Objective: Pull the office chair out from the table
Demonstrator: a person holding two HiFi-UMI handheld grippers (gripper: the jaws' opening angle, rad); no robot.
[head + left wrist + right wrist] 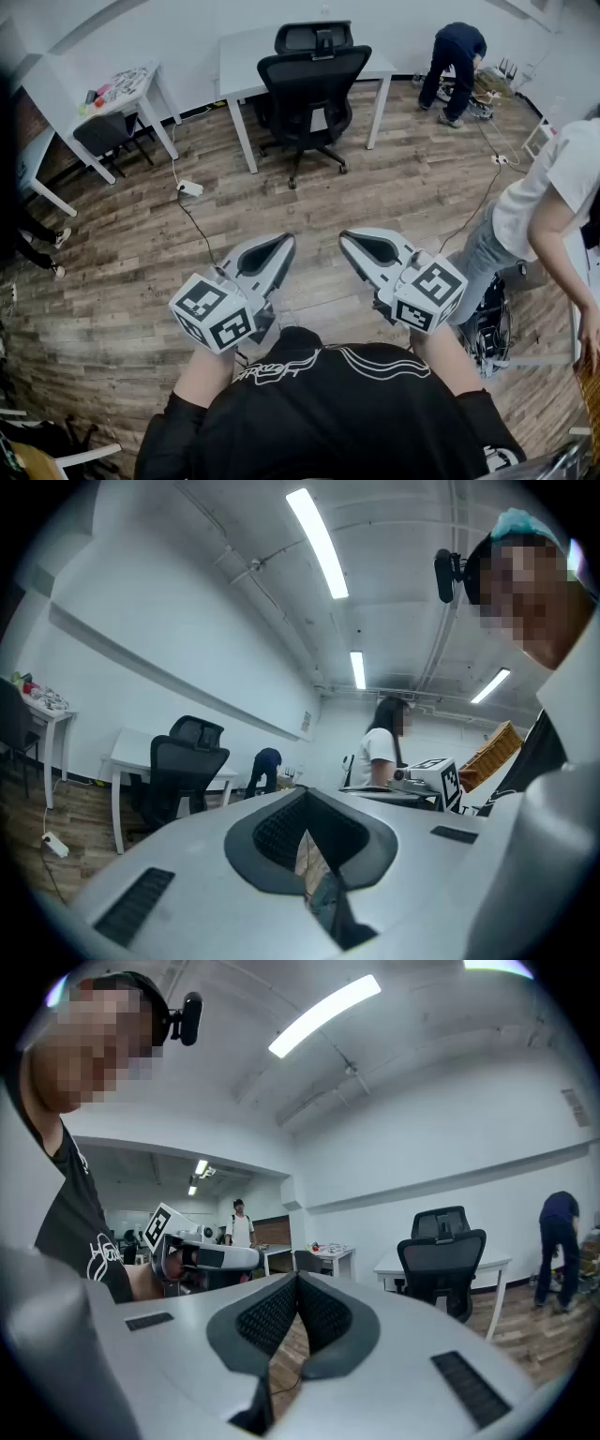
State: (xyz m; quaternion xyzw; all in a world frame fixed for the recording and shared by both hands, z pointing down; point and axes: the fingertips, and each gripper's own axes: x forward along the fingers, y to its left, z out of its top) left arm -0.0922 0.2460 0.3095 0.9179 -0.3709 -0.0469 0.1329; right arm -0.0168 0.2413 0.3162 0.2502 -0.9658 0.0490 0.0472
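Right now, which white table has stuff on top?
The left table, with colourful clutter on it; the middle table behind the office chair looks bare.

light: bright ceiling tubes (317, 542) | edges: fisheye-warped, dark vignette

Two tools (284, 242) (349, 238); two high-backed office chairs (312, 89) (314, 36).

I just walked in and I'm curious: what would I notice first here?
The black office chair stands out first, pushed up to the white table at the room's far side. Nearer, the left tongs and the right tongs are shut and empty, side by side over the wooden floor.
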